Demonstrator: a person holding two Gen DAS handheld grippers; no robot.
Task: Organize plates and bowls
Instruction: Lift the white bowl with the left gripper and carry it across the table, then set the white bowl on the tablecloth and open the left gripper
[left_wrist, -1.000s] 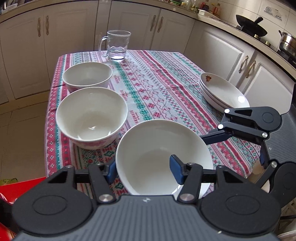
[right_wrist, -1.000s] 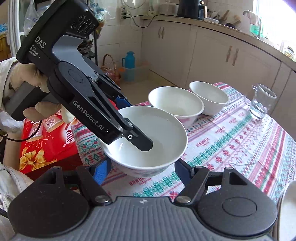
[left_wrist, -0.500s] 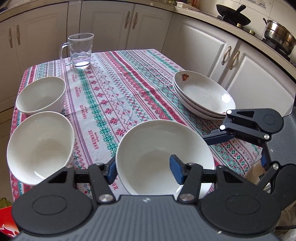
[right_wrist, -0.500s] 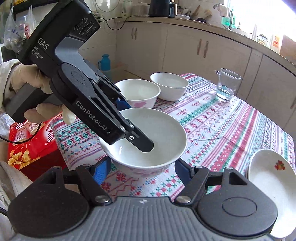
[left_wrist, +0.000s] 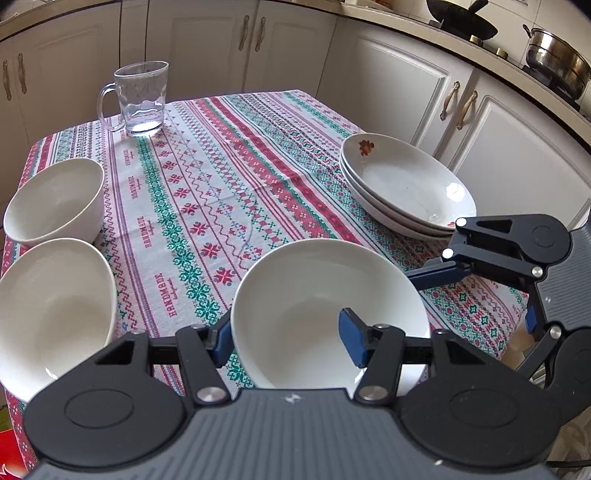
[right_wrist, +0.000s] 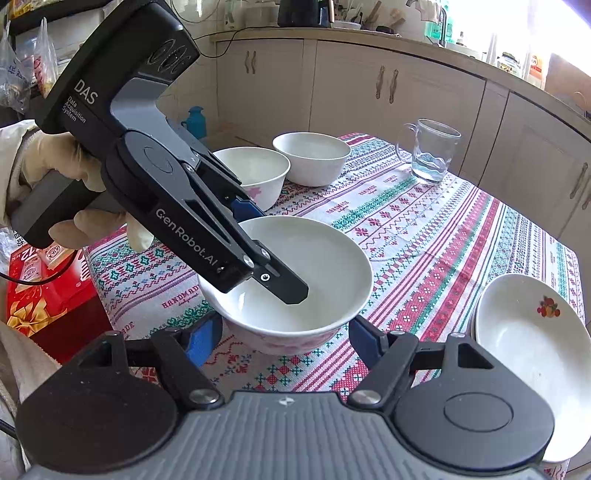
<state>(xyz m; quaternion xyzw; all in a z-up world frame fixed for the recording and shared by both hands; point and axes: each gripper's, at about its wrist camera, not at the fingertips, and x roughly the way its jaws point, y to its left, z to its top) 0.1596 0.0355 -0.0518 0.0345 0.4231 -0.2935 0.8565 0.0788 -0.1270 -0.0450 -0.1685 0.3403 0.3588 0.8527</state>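
I am pinching the bowl (left_wrist: 325, 310) rim in my left hand-held gripper (left_wrist: 288, 339); the two bowls (left_wrist: 51, 258) are lying left of frame, right hand-held gripper (right_wrist: 284, 339) spread.

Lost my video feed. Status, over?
Left gripper shut on bowl rim. Right gripper open, beside it. Two bowls, plate stack on table.

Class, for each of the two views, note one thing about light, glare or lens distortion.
Left wrist view: the fisheye bends the cabinets into a curve, and a bright glint sits on the top plate. Right wrist view: window light at upper right washes out the countertop; the held bowl stays sharp.
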